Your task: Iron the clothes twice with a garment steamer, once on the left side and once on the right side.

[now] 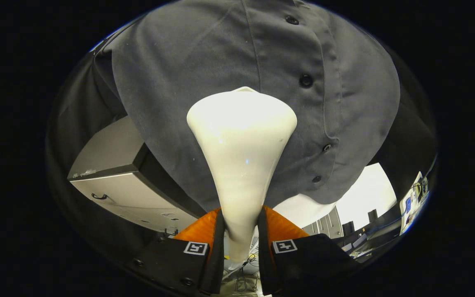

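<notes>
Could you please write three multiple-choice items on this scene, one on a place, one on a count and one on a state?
1. Where is the steamer head against the shirt?
A. On the collar
B. Just left of the button placket
C. On a sleeve cuff

2. How many buttons show on the shirt?
A. One
B. Four
C. Nine

3. What is the tool doing?
A. Open, with nothing between its fingers
B. Shut on the steamer's neck
C. Pinching the shirt hem

Answers:
1. B, as the wide white head lies over the grey cloth beside the button row.
2. B, as four dark buttons run down the placket.
3. B, as both fingers press the steamer's narrow neck between them.
</notes>
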`<state>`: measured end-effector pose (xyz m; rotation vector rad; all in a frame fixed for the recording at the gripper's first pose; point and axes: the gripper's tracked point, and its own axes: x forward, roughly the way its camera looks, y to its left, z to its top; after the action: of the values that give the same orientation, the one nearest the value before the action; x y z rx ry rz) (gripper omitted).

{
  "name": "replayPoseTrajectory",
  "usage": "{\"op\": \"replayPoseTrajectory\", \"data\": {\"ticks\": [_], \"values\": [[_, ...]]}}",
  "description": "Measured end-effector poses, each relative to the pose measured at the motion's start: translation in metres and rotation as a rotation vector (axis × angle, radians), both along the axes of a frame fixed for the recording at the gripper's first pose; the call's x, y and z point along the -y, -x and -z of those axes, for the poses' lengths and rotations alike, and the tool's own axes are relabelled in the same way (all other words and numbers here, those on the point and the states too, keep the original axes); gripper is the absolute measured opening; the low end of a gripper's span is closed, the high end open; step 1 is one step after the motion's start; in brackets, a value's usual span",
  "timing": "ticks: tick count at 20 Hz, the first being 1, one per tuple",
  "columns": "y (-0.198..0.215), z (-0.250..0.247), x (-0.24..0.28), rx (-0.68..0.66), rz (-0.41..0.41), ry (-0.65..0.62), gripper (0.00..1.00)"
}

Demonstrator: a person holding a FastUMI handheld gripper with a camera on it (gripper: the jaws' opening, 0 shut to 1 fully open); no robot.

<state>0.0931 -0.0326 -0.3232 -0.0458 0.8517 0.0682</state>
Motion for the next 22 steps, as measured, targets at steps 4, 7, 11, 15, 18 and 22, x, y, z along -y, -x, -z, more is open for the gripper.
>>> {"op": "replayPoseTrajectory", "data": {"ticks": [4, 7, 11, 15, 18, 22], "values": [[0.006, 0.019, 0.007, -0.026, 0.017, -0.005, 0.43], [0.011, 0.033, 0.012, -0.045, 0.029, -0.009, 0.43], [0.017, 0.049, 0.016, -0.065, 0.038, -0.008, 0.44], [0.023, 0.066, 0.018, -0.083, 0.047, -0.013, 0.43], [0.029, 0.074, 0.019, -0.097, 0.057, -0.019, 0.43], [0.04, 0.073, 0.022, -0.102, 0.069, -0.018, 0.43]]}}
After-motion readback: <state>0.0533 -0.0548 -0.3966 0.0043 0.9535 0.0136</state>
